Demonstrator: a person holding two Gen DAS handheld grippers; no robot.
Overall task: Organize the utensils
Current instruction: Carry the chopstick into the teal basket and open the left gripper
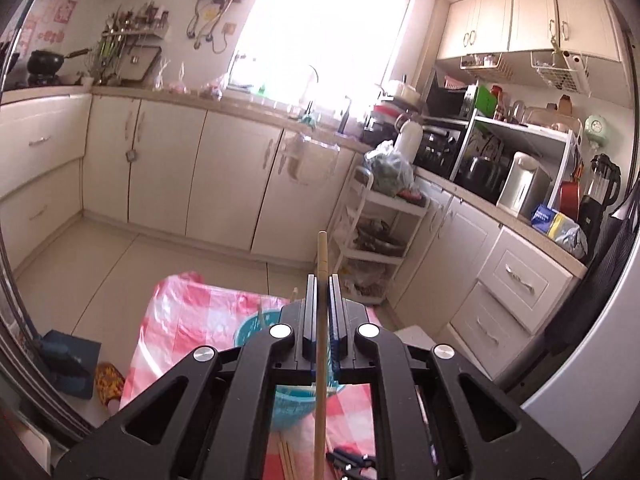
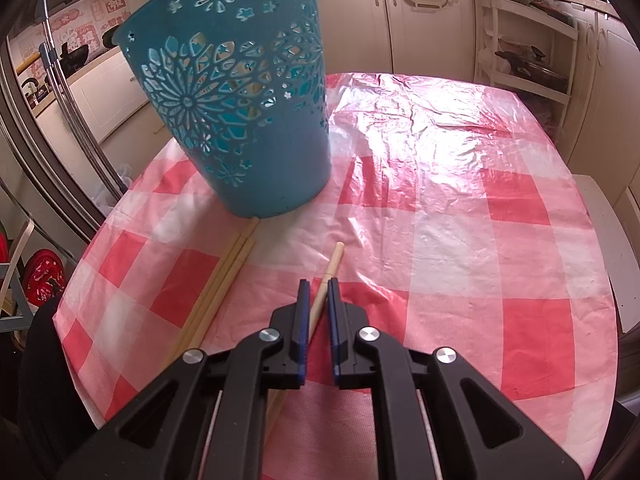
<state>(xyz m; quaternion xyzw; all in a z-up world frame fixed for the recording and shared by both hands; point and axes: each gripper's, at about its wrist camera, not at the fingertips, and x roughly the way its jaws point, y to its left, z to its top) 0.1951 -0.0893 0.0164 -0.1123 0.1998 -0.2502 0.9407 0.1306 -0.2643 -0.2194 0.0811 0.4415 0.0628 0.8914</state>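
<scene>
Chopsticks are the things being tidied here, and the blue basket (image 2: 240, 96) is where they go. The basket stands on the table (image 2: 460, 200), which has a red and white checked cloth. It has holes cut like flowers, and you can see a light stick or two already standing inside.

The left gripper (image 1: 320, 300) is up high, above the table. Its fingers are pressed tight on one chopstick (image 1: 321, 264), which pokes out past the tips and also hangs down behind them. Held this way, along the fingers, the stick can be tipped end first into the basket (image 1: 256, 326), which sits just below in the left view.

The right gripper (image 2: 318, 292) is low, close to the cloth. Its fingers are nearly together, with another chopstick (image 2: 330, 268) lying between them on the table. They look to be pinching it, though a thin gap shows on each side, so the hold may be light. The stick points toward the basket, so it is easy to lift and carry there.

Three more chopsticks (image 2: 228, 272) lie side by side to the left, their far ends touching the foot of the basket. They wait their turn

I think the next step is dropping the left stick in
</scene>
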